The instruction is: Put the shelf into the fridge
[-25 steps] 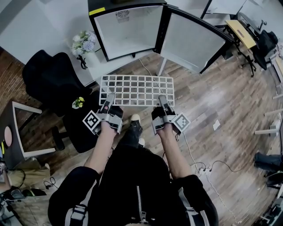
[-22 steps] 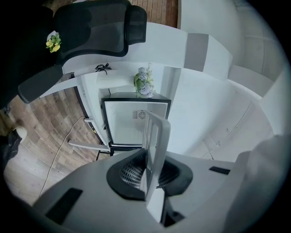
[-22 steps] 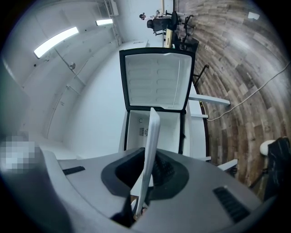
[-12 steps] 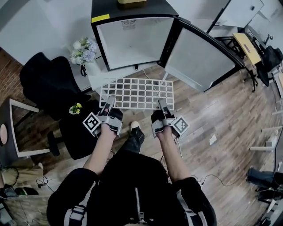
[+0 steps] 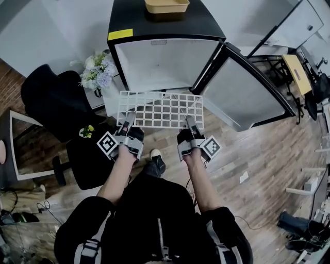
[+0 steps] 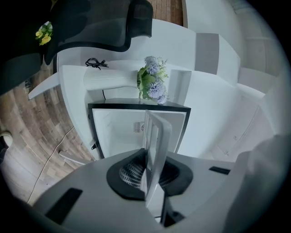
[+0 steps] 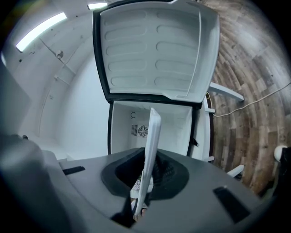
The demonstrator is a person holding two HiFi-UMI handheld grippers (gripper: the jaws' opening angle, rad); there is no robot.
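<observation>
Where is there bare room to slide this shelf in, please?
The fridge interior is bare wall to wall, door open at its right. Left of it is crowded: flowers, a black chair. A yellow tray sits on top.

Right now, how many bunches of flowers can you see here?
2. A blue-and-white bunch stands left of the open fridge; a small yellow bunch sits lower down, by the black chair. Others may be hidden.
</observation>
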